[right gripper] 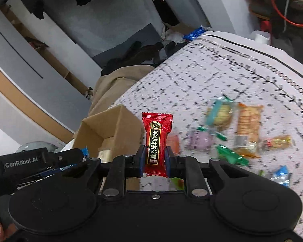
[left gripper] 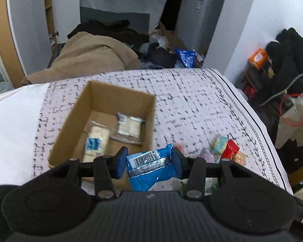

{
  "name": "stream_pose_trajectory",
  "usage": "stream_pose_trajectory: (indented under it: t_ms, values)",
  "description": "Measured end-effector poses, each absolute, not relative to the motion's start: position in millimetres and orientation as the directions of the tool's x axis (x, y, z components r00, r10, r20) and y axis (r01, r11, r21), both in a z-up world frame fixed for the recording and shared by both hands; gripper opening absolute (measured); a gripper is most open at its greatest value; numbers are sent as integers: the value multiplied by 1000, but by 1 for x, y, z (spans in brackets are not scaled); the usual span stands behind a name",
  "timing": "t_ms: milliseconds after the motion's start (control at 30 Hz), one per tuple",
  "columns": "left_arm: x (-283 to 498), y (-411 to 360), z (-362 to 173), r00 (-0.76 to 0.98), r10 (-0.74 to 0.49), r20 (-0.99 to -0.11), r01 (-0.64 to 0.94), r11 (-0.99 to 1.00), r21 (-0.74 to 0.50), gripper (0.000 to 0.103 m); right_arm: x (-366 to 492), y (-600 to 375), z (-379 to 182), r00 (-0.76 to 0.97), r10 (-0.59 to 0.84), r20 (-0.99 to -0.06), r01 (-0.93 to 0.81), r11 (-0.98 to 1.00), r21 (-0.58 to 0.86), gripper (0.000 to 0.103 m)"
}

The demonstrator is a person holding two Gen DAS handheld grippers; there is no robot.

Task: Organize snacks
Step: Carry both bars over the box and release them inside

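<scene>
Two grippers each carry a snack above a table covered by a white tablecloth [left gripper: 192, 100] printed with small black marks. The left gripper [left gripper: 149, 161] has its blue pads clamped on a blue foil packet [left gripper: 149, 167] showing a barcode, held just past the near right corner of an open cardboard box [left gripper: 70, 125]. The right gripper [right gripper: 155, 159] is closed on an upright red candy wrapper [right gripper: 156, 141] with gold characters on a black label. In the left wrist view, the box sits at about 10 o'clock from the packet, and bare cloth stretches wide from 12 to 2 o'clock up to the table's far edge, where a black border line and chain pattern run along the right side. In the box lie two clear-wrapped pale pastries: one with a blue label [left gripper: 96, 143] toward the near wall, and another [left gripper: 130, 127] against the right wall, with bare cardboard floor at the far end. In the right wrist view, loose snacks [right gripper: 248, 131] are scattered at 1 to 3 o'clock from the candy, blurred: a round biscuit in teal wrap, an orange packet, green and purple pieces, with open cloth beyond them. Past the far table edge lie a tan garment [left gripper: 95, 56], dark clothing and white panels; at right there are an orange box [left gripper: 258, 58] and a red cable.
</scene>
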State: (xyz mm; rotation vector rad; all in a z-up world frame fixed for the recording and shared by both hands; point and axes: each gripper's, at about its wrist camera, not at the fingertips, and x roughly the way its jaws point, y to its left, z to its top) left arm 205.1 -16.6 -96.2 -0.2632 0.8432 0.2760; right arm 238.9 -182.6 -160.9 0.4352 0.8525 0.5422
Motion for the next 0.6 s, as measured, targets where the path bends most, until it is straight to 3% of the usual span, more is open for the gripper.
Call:
stream_pose_trajectory:
  t_ms: [600]
  values:
    - [203, 54, -98, 608, 188, -771, -411, 905, -104, 46, 242, -107, -158, 496, 686, -532, -312, 713, 628, 20]
